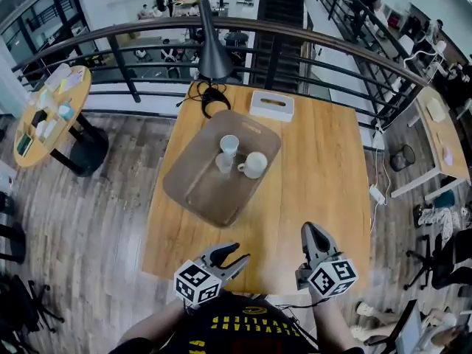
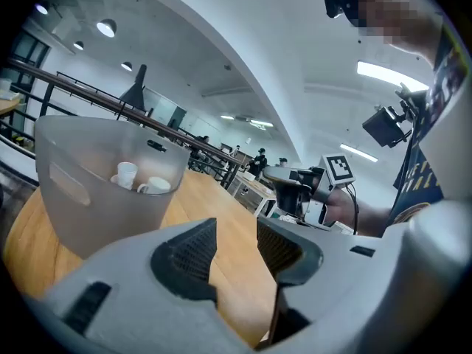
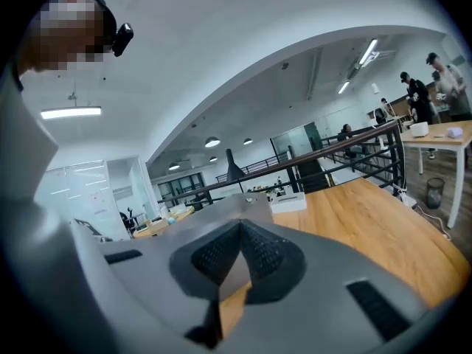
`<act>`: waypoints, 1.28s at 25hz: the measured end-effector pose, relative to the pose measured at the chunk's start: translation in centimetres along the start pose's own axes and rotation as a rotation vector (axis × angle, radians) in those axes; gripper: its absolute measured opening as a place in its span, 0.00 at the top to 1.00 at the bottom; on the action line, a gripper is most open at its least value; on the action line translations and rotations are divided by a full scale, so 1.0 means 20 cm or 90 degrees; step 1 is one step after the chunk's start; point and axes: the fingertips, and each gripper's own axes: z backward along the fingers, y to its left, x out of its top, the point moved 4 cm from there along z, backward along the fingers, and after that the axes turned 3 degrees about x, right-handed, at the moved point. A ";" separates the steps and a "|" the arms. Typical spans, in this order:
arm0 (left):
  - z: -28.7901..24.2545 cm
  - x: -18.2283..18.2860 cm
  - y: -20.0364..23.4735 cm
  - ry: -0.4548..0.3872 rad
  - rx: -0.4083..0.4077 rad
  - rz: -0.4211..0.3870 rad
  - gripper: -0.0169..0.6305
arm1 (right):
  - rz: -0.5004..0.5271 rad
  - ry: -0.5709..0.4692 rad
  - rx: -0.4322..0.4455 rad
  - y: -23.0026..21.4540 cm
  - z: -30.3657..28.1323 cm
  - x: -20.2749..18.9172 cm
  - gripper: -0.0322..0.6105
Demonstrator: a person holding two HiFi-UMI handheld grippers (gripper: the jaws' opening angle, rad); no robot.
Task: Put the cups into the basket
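Left gripper [image 1: 241,251]: jaws spread partway, nothing between them, held over the near edge of the wooden table [image 1: 324,168]. Right gripper [image 1: 311,228]: jaws pressed together, empty, also at the near edge. Both are well apart from the basket [image 1: 193,186], which is translucent and sits mid-table. Three cups stand inside it, close together at its far end: white cup [image 1: 229,144], clear cup [image 1: 224,162], white mug [image 1: 255,165]. Beyond the basket are a tissue box [image 1: 271,105] and a black lamp [image 1: 212,57].

You have the translucent grey rectangular plastic basket [image 1: 193,186] lying askew on the wooden table [image 1: 324,198]. Clustered upright at its far end stand a white cup [image 1: 229,144], a small clear cup [image 1: 223,162] and a white handled mug [image 1: 255,164].
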 end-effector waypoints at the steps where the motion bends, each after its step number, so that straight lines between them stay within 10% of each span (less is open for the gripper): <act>1: -0.02 0.00 -0.03 0.000 0.000 -0.010 0.70 | 0.000 -0.001 -0.005 -0.02 0.05 -0.02 0.93; 8: -0.11 0.01 -0.26 -0.011 -0.009 -0.062 0.82 | 0.114 0.022 -0.023 -0.08 0.35 -0.07 0.93; 32: -0.25 -0.15 -0.80 -0.028 0.032 -0.103 0.90 | 0.082 -0.008 0.046 -0.19 0.86 -0.19 0.93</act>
